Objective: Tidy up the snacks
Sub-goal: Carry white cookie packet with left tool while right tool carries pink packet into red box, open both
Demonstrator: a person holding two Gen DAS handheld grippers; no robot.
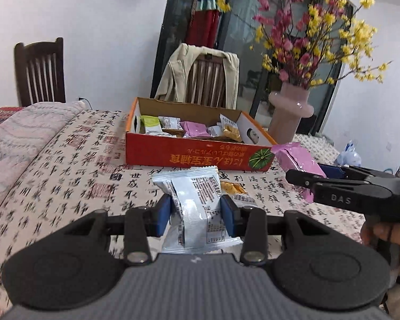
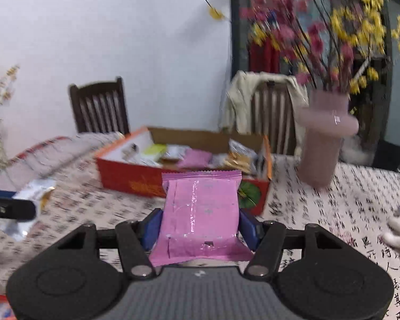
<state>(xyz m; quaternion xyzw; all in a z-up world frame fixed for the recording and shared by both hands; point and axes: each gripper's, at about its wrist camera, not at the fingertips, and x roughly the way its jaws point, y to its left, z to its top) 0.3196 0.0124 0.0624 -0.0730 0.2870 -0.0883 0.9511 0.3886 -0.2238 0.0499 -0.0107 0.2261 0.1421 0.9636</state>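
Across the tabletop (image 1: 66, 160), covered in a calligraphy-print cloth, the biggest thing in play is the red and orange cardboard box (image 1: 194, 157), open-topped and already holding a jumble of small packets: green, pink, white and yellow ones. Just beside its right end stands a pink vase (image 1: 289, 114) of red and yellow blossom, and two wooden chairs sit behind, one draped with a beige jacket.

Nearer the cameras, each tool carries one snack. The left gripper (image 1: 196, 210) has its jaws closed on a silver-white packet (image 1: 192, 200), pinched across the middle with its printed back facing up. The right gripper (image 2: 200, 226) has its jaws closed on a pink packet (image 2: 202, 210), also pinched at its sides, and in the left view that packet hangs just off the box's front right corner.

Judging by this, the step in hand is carrying both packets to the box. To do it well, each should be lifted over the front wall before release, with the pink one kept away from the vase and its low branches, and dropped onto like-coloured packets if sorting by kind is wanted. Letting go low should stop the light wrappers sliding out.

A small yellow packet (image 1: 233, 188) lies on the cloth, half hidden behind the silver-white one. The right view is blurred, so box contents and printing there are unreadable. White and blue things at the right edge are cut off and I cannot identify them.
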